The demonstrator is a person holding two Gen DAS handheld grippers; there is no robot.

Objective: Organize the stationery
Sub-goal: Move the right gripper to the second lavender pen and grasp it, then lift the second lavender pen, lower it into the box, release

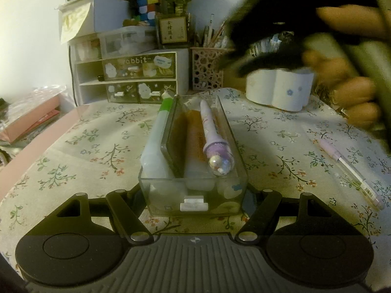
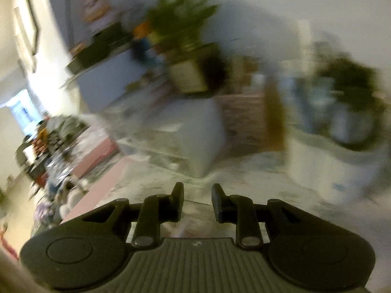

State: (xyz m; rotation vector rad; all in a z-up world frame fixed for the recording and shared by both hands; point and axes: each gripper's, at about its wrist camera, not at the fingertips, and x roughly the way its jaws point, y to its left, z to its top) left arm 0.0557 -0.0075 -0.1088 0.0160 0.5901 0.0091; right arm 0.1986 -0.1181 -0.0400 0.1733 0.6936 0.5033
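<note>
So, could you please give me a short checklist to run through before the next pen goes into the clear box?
1. Left tool clamped on the clear box: ok.
2. Box upright on the tablecloth: ok.
3. Right tool empty, jaws apart: ok.
4. Loose pen lying free beside the box: ok.
5. Room left in the box beside the purple pen: cannot tell.
6. Right wrist view sharp enough to aim: not ok.

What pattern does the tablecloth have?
Small flowers and leafy twigs on cream tablecloth; left wrist view.
</note>
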